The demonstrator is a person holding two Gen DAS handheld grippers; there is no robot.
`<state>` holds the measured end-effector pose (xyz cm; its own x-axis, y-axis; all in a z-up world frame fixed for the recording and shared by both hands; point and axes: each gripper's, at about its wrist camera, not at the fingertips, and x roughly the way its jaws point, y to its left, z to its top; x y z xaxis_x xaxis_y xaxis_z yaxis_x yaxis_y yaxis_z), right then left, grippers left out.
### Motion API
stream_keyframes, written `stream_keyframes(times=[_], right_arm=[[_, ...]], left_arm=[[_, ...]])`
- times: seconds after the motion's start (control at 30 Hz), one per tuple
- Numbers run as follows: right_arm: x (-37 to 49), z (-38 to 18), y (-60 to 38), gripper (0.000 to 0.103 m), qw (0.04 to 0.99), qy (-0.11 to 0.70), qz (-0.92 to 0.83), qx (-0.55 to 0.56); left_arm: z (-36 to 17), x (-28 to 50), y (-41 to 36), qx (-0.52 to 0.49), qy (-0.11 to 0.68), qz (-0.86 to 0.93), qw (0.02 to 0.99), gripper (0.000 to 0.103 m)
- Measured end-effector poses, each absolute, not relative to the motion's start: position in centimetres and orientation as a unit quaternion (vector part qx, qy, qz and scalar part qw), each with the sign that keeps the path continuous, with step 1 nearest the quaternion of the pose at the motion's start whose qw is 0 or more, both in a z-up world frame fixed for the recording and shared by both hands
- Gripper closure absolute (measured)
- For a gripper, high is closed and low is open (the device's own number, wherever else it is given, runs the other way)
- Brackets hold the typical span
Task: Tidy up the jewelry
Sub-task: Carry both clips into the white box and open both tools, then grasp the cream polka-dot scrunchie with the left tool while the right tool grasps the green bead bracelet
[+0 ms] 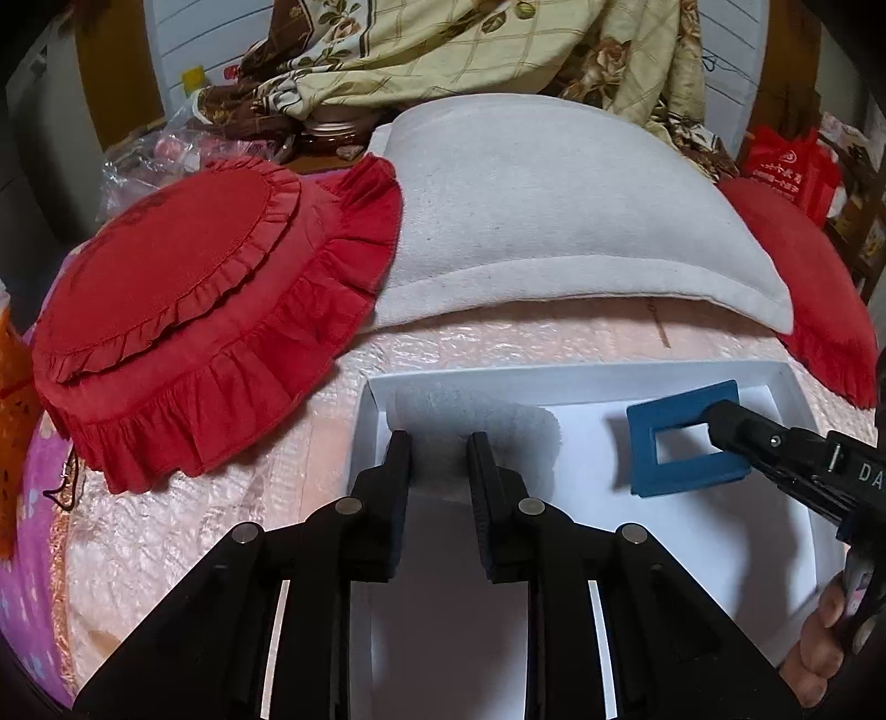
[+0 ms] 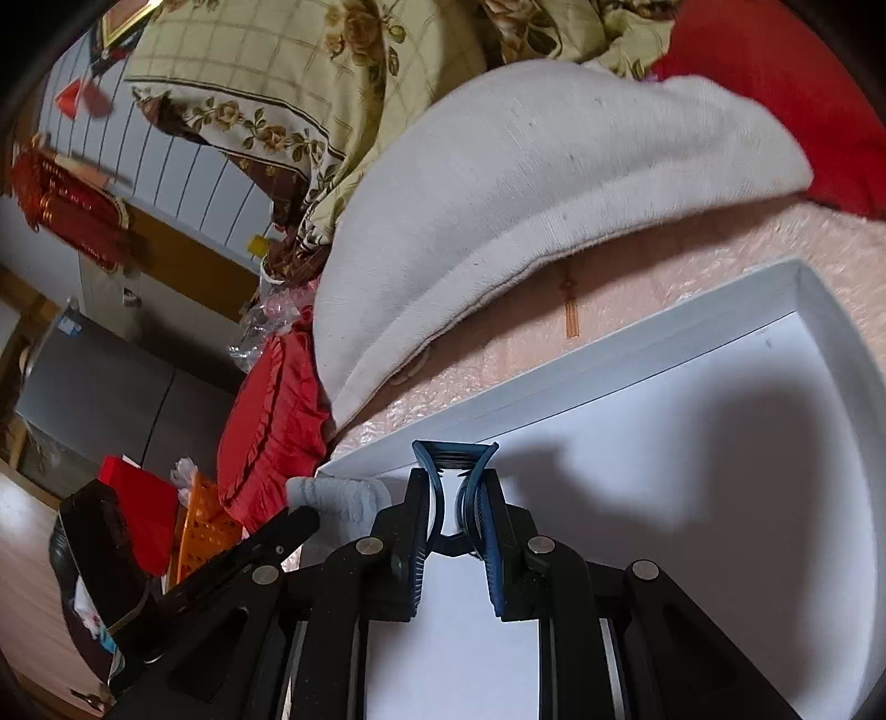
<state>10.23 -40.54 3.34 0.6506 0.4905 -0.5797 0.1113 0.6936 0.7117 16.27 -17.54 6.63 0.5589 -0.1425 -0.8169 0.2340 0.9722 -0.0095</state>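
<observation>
A white open box (image 1: 797, 387) lies on the pink bedspread, also in the right wrist view (image 2: 819, 299). My right gripper (image 2: 455, 487) is shut on a blue rectangular hair claw clip (image 2: 454, 459) and holds it over the box floor; in the left wrist view the clip (image 1: 686, 482) hangs from the right gripper's fingers (image 1: 736, 426). My left gripper (image 1: 438, 443) hovers over the box's left end with a narrow gap between its fingers, above a grey fuzzy cloth (image 1: 470, 415). The cloth also shows in the right wrist view (image 2: 343, 495).
A red ruffled round cushion (image 1: 194, 310) lies left of the box. A white pillow (image 1: 554, 221) lies behind it. A floral quilt (image 1: 470, 50) is piled at the back. Another red cushion (image 1: 819, 288) is at the right. An orange basket (image 2: 205, 526) sits beside the bed.
</observation>
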Motion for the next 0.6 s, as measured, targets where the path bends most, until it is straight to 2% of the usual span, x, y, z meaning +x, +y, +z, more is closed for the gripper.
stream_keyframes(times=[0.07,0.1,0.17,0.2,0.37,0.53,0.6], right_arm=[[10.3,3.3,-40.8,0.082,0.827,0.403,0.112,0.375],[10.3,3.3,-40.9,0.067,0.83,0.407,0.106,0.367],[10.2,3.7,-41.0,0.048,0.839,0.409,0.085,0.348],[10.0,4.0,-41.1,0.047,0.846,0.404,0.074,0.34],[8.0,6.1,-42.1,0.047,0.857,0.397,0.059,0.323],[2.1,9.2,-41.2,0.047,0.882,0.394,0.071,0.248],[-0.7,9.5,-40.4,0.047,0.884,0.398,0.084,0.229]], left_arm=[[6.7,16.4,-17.2,0.042,0.458,-0.113,0.881,0.075],[6.7,16.4,-17.0,0.037,0.459,-0.115,0.88,0.07],[7.0,16.1,-16.7,0.024,0.459,-0.119,0.88,0.062],[7.2,15.9,-16.3,0.014,0.459,-0.121,0.88,0.058],[9.3,13.7,-14.7,-0.01,0.458,-0.111,0.882,0.057],[12.6,7.2,-13.1,0.024,0.415,-0.11,0.903,0.056],[12.7,4.5,-12.4,0.027,0.413,-0.121,0.902,0.053]])
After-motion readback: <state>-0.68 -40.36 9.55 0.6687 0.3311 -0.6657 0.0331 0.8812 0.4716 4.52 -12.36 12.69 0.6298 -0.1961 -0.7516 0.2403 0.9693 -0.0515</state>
